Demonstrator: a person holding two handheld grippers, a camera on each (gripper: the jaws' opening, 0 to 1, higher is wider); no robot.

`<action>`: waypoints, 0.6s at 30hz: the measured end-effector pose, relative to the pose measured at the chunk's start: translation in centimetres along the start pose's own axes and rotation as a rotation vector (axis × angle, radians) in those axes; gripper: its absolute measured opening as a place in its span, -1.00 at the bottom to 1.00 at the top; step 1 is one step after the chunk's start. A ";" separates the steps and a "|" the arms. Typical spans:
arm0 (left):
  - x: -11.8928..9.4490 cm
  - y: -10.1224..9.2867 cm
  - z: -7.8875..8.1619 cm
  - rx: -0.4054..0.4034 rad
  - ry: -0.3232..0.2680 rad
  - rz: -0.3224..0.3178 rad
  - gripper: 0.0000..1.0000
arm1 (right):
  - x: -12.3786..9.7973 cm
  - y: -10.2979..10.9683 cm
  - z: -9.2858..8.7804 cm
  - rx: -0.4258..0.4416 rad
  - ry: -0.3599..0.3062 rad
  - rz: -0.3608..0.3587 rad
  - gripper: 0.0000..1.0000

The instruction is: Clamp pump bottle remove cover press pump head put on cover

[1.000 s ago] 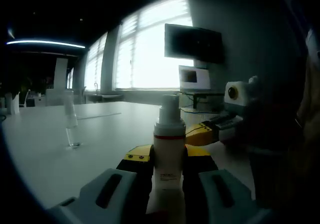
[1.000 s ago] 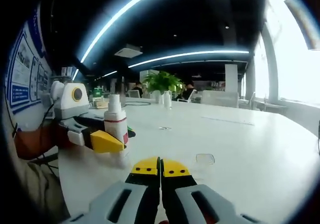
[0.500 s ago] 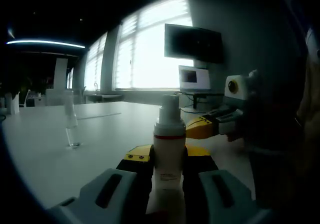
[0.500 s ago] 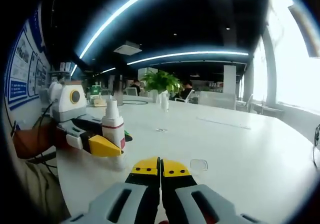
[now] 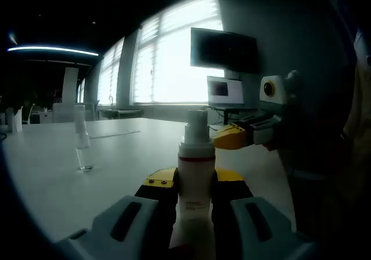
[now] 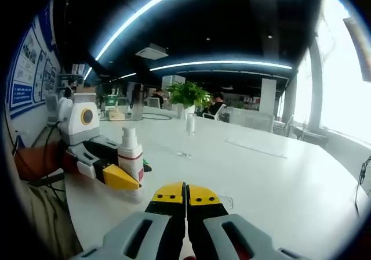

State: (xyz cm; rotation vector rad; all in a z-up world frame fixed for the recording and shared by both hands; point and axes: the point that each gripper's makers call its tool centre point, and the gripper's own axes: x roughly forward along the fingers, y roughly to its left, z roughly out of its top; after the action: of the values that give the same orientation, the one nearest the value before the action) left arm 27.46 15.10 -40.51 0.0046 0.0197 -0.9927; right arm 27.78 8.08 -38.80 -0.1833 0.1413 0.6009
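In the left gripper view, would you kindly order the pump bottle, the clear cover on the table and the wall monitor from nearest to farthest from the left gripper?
1. Pump bottle: clamped between the left gripper's jaws.
2. Clear cover: standing upright on the white table, off to the left.
3. Wall monitor: high on the far wall, right of the windows.

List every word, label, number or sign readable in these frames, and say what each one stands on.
Nothing can be read.
Pump bottle: dark print on the white body, too small and blurred.
Wall posters: blue and white panels, text too small.
Screen by the window: lit, but the content is blurred.
Left tongs, right tongs: no markings seen.
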 end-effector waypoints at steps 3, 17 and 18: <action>0.0 0.0 0.0 0.000 0.000 0.000 -0.74 | -0.1 -0.4 0.1 0.003 0.002 -0.007 -1.00; 0.0 0.0 0.0 0.001 0.000 0.002 -0.74 | -0.6 -0.5 1.4 -0.004 0.016 -0.005 -1.00; 0.0 0.0 0.0 0.001 0.000 0.002 -0.74 | -0.6 -0.5 1.6 -0.009 0.016 -0.005 -1.00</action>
State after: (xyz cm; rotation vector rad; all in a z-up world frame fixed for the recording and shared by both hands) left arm 27.43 15.10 -40.49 0.0060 0.0191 -0.9908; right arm 27.66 7.67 -37.06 -0.1974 0.1539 0.5950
